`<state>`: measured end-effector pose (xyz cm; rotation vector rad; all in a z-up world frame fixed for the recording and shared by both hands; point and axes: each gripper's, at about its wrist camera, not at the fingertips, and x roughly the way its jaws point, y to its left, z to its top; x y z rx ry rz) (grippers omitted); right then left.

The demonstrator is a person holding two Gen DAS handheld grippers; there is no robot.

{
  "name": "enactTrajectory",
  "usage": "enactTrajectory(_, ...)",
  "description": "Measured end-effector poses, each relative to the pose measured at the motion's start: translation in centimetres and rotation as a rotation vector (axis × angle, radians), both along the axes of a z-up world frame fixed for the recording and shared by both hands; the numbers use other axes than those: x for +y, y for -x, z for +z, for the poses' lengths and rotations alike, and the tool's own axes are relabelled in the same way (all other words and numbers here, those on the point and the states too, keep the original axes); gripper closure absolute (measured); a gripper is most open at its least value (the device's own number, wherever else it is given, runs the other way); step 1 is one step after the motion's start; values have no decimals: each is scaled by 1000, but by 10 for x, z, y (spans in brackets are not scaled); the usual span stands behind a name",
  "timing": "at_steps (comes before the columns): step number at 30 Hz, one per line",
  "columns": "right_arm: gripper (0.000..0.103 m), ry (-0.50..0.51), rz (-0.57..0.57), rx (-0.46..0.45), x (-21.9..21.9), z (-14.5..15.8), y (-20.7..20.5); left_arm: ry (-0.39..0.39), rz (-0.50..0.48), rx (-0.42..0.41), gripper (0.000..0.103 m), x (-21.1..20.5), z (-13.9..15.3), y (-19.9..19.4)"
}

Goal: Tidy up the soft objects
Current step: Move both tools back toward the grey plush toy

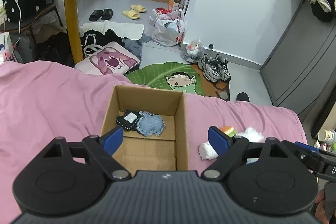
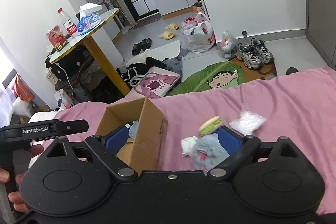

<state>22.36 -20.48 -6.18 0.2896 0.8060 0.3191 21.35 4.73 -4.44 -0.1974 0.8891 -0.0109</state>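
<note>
- Done: a black stitched pouch [image 1: 127, 120] and a denim patch [image 1: 151, 125] lie touching on the floor of the open cardboard box [image 1: 180, 119], which sits on the pink bedspread [image 1: 42, 98].
- Left: a burger-shaped plush [image 2: 211, 122], two white crinkly packets [image 2: 247, 122], a white wad [image 2: 189, 144] and a grey-blue furry toy [image 2: 206, 150], possibly a mouse, lie on the bedspread right of the box.
- Left gripper [image 1: 166, 136] hangs over the box, jaws wide, empty.
- Right gripper [image 2: 174, 139]: jaws wide, gripping nothing; the furry toy lies below, between them.
</note>
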Motion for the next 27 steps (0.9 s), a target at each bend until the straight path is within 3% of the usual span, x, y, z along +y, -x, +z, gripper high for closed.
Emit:
enactTrajectory(9, 9, -26, 17, 14, -29, 0, 14, -37, -20, -12, 15, -33, 14, 22)
enactTrajectory(13, 6, -38, 49, 10, -40, 0, 19, -45, -18, -21, 10, -48, 15, 31)
enactTrajectory(19, 4, -49, 54, 13, -59, -3, 25, -15, 21, -39, 0, -66, 11, 46)
enactTrajectory(27, 3, -52, 53, 5, -82, -12, 29, 2, 42, -40, 0, -89, 6, 58)
